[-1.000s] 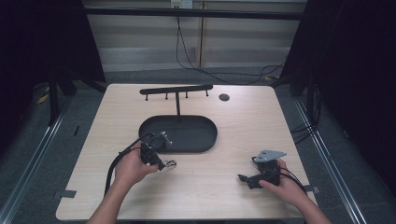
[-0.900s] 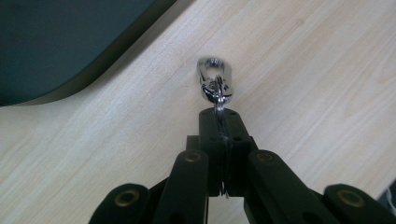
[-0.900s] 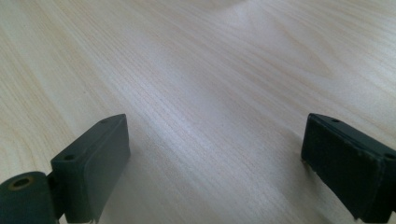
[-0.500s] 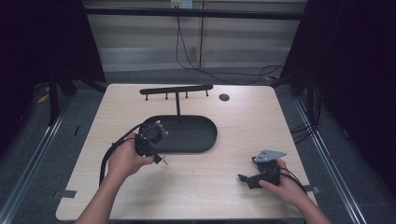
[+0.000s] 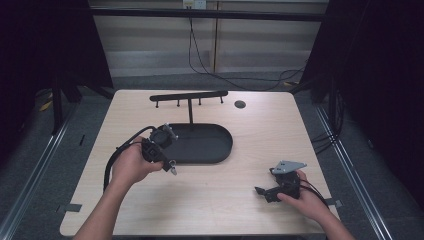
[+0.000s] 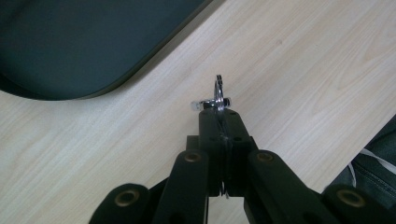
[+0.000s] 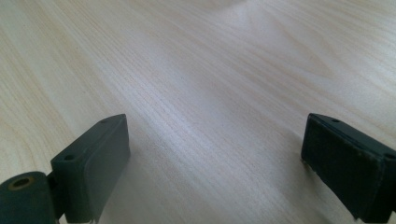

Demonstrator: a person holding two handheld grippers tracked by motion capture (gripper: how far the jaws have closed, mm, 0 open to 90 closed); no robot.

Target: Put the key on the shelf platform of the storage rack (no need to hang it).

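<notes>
My left gripper [image 5: 171, 167] hovers over the table just off the near left rim of the black oval tray [image 5: 210, 150]. It is shut on a small silver ring-like metal piece [image 5: 173, 170]. In the left gripper view the jaws are pressed together at my left gripper [image 6: 218, 116], and the metal piece [image 6: 217, 95] sticks up out of the tips, with the tray [image 6: 84, 42] at the upper left. My right gripper [image 5: 262, 191] rests low at the table's near right. It stands open, as my right gripper [image 7: 215, 140] has nothing but bare wood between its jaws.
A black T-shaped bar [image 5: 189, 96] with short pegs rises from the tray's far side. A small dark disc [image 5: 240, 104] lies on the wooden table [image 5: 235, 210] near the far edge. Cables trail from both grippers. Dark floor surrounds the table.
My left hand has lifted and drifted a little left, toward the tray's rim, carrying the metal piece. The right hand has stayed still.
</notes>
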